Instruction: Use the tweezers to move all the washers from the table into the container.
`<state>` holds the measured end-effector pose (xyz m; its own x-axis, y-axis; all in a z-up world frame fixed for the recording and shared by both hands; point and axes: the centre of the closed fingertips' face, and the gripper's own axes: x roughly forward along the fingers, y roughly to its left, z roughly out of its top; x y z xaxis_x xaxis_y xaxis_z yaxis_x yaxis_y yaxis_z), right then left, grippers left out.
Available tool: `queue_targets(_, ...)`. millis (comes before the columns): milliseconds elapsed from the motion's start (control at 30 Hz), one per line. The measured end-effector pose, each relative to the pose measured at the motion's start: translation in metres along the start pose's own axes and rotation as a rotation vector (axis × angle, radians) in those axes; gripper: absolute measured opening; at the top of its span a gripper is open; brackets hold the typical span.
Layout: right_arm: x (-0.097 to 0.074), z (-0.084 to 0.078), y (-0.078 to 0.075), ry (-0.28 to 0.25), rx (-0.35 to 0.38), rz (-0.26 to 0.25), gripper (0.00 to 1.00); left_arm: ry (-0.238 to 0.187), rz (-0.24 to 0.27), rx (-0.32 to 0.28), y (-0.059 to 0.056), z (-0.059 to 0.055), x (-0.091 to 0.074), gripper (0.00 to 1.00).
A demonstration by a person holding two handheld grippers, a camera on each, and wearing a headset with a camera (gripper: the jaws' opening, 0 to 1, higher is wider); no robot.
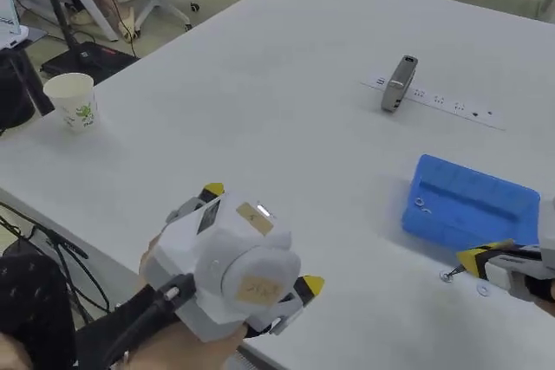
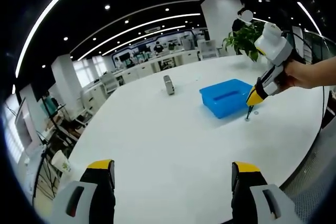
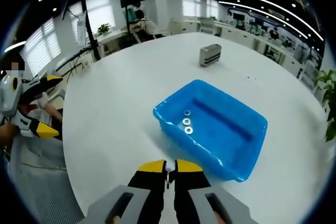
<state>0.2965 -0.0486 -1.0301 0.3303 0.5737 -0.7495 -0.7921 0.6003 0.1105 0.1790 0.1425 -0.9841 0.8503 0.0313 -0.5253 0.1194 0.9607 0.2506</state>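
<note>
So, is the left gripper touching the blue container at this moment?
Apart. In the head view a wide stretch of bare white table lies between the left gripper and the blue container.

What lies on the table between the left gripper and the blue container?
Nothing: in the left gripper view, bare white table runs from the left gripper to the blue container.

The left tool (image 1: 262, 236) sits low and close to the body, gripped from behind by the left hand (image 1: 204, 353), its yellow-tipped jaws spread wide with nothing between them. The right hand (image 2: 304, 74) holds the right tool (image 1: 487, 259) tilted downward, jaws pressed together on the tweezers (image 1: 455, 271)
</note>
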Motion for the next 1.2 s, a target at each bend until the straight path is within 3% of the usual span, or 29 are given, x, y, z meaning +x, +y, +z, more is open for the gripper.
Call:
queue_targets(200, -0.005, 0.006, 0.009, -0.007, 0.033, 0.047, 0.01, -0.003, 0.000, 0.002, 0.000, 0.000, -0.001, 0.94)
queue_targets(400, -0.012, 0.020, 0.016, -0.023, -0.005, 0.049, 0.01, -0.008, -0.004, -0.001, -0.001, 0.001, -0.001, 0.94)
queue_targets(733, -0.025, 0.037, 0.012, -0.082, -0.004, 0.045, 0.01, -0.013, -0.001, -0.001, 0.000, 0.002, -0.002, 0.94)
queue_targets(1200, -0.032, 0.078, 0.004, -0.157, -0.063, 0.026, 0.01, -0.004, 0.011, -0.001, 0.002, 0.000, -0.001, 0.94)
